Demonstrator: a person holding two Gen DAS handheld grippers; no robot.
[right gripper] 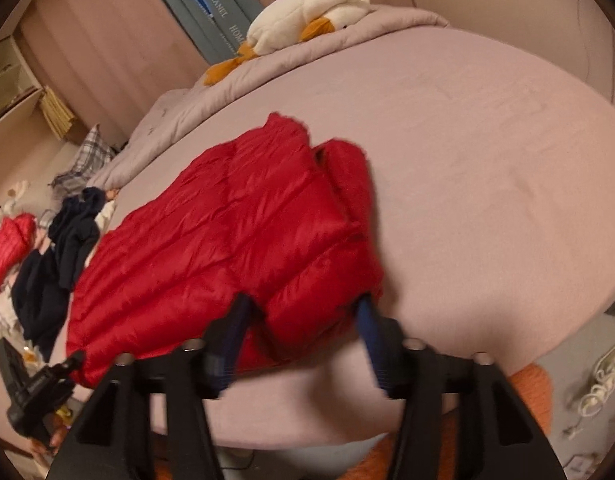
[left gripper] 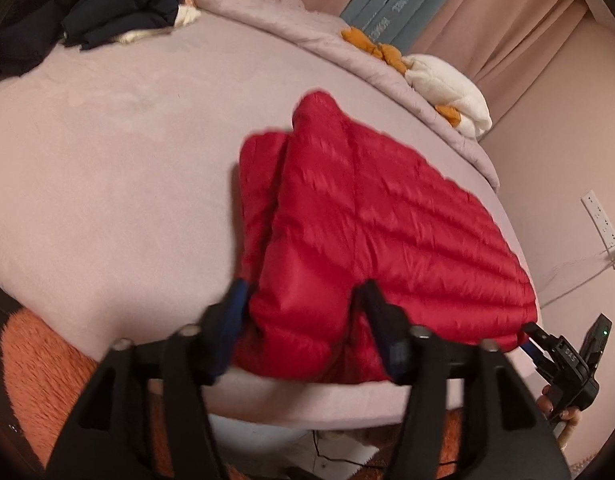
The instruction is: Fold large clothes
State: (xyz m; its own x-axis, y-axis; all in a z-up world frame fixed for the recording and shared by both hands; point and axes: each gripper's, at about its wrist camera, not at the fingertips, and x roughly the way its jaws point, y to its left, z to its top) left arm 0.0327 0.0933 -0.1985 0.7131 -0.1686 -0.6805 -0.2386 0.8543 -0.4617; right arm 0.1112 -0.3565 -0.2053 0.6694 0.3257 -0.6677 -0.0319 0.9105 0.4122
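Red puffer jacket lay folded on pink bed, both grippers open at its near hem.

Left gripper held spread, fingers straddling the hem's left part, pads not pressing; right gripper likewise parted over the hem's right corner, nothing clamped. Toward 11 o'clock from jacket in left view, heaped dark clothes; toward 1 o'clock, white plush duck on rumpled quilt.
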